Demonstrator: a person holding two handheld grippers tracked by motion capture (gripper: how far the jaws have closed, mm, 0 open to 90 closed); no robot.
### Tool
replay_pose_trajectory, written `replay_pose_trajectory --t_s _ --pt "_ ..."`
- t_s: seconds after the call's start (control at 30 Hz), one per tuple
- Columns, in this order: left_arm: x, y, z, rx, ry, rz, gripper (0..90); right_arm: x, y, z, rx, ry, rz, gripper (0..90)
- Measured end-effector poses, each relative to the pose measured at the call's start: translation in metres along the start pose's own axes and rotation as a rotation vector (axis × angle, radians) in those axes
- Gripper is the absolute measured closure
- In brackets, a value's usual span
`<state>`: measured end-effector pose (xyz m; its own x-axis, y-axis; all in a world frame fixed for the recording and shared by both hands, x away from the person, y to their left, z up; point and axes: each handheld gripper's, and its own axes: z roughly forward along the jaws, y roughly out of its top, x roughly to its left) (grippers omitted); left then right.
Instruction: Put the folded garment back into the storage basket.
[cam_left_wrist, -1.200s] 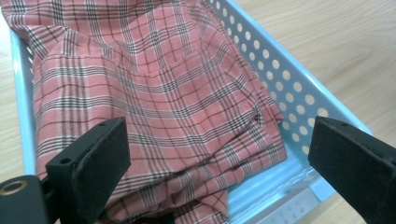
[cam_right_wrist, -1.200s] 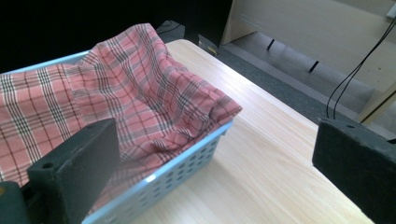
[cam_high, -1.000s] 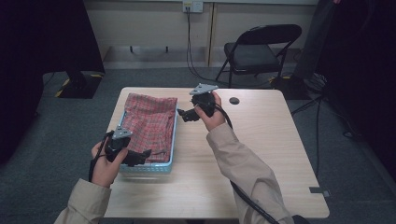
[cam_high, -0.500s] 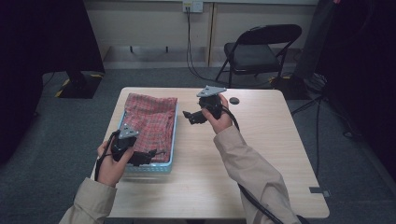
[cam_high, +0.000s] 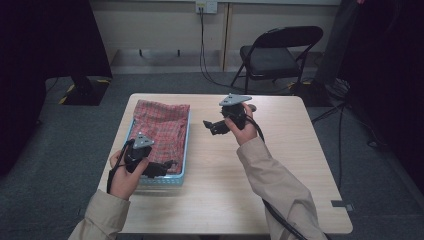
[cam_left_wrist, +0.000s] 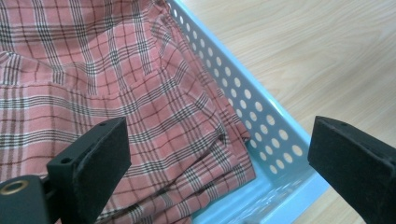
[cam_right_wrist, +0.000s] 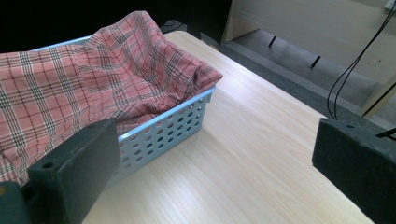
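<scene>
Basket: a light blue basket (cam_high: 186, 150) with rows of round holes in its walls sat on the pale wood surface (cam_high: 280, 165), to the left of the right tool and under the tip of the left tool.
Basket contents: 1 red plaid cloth (cam_high: 162, 127), crumpled, filled the basket; in the right gripper view a fold of it draped over the rim at the far corner (cam_right_wrist: 205, 77).
Left tool: the left tool (cam_high: 162, 168) hung over the near end of the basket, its 2 jaws spread wide and holding nothing; in its own view the cloth (cam_left_wrist: 116, 93) lay below between the jaws and the basket's perforated wall (cam_left_wrist: 252, 126) ran between them, toward the right jaw.
Right tool: the right tool (cam_high: 212, 126) was raised above the bare surface, just right of the basket, pointing toward it; its 2 jaws stood wide apart and empty.
Behind the right tool: a folding chair (cam_high: 275, 52) stood on the floor beyond the surface.
</scene>
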<state>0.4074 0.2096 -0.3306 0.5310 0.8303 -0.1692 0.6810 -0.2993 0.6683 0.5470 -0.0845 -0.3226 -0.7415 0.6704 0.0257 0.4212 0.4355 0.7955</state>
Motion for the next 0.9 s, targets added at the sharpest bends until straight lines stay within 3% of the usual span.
replay_pose_trajectory --t_s 0.23,0.9 --pt "-0.004 0.001 0.000 -0.005 -0.006 0.005 5.1 -0.004 -0.007 -0.006 -0.008 0.012 0.018 0.1" --pt "-0.015 -0.002 0.003 -0.016 -0.034 -0.002 5.2 -0.004 -0.032 -0.023 -0.006 0.054 0.011 0.1"
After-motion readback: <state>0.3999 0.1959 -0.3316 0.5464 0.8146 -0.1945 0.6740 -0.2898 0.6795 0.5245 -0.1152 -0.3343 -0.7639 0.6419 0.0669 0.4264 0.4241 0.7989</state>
